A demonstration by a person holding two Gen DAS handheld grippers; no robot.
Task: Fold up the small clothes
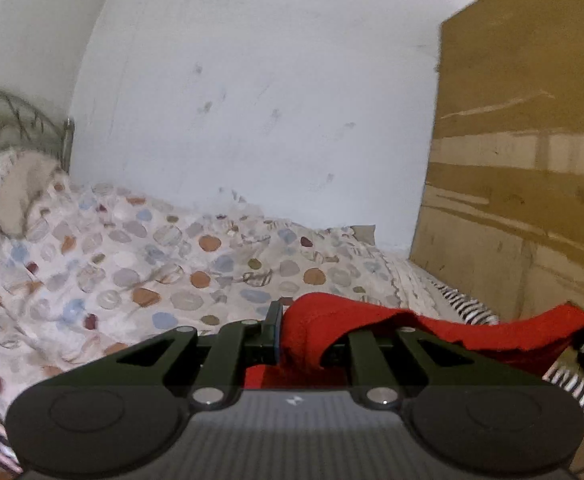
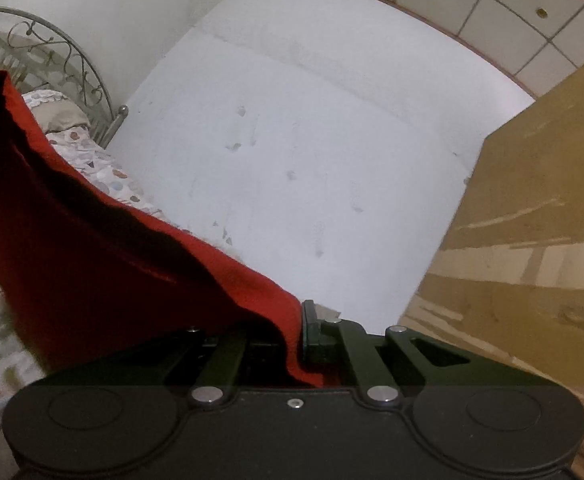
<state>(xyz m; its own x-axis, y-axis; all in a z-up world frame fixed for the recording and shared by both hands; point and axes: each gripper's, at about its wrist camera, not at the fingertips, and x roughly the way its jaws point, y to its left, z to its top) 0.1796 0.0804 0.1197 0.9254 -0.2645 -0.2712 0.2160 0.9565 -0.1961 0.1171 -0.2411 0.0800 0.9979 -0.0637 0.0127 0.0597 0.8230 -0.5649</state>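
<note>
A bare white wall [image 1: 252, 100] backs a bed [image 1: 112, 272] covered in a spotted sheet, with a curled metal headboard [image 2: 64, 60] at one end and a tall cardboard panel [image 1: 532, 160] at the other. The red cloth [image 1: 332, 328] hangs in the air above the bed, stretched between two tools. The left gripper [image 1: 282, 332] pinches one corner; the right gripper [image 2: 298, 340] pinches the other, its jaws pressed tight on the fabric. The top edge sags between them — the rest drapes downward. A striped garment [image 1: 468, 308] lies on the bed beside the cardboard. Open bed stretches toward the pillow [image 1: 16, 196].
</note>
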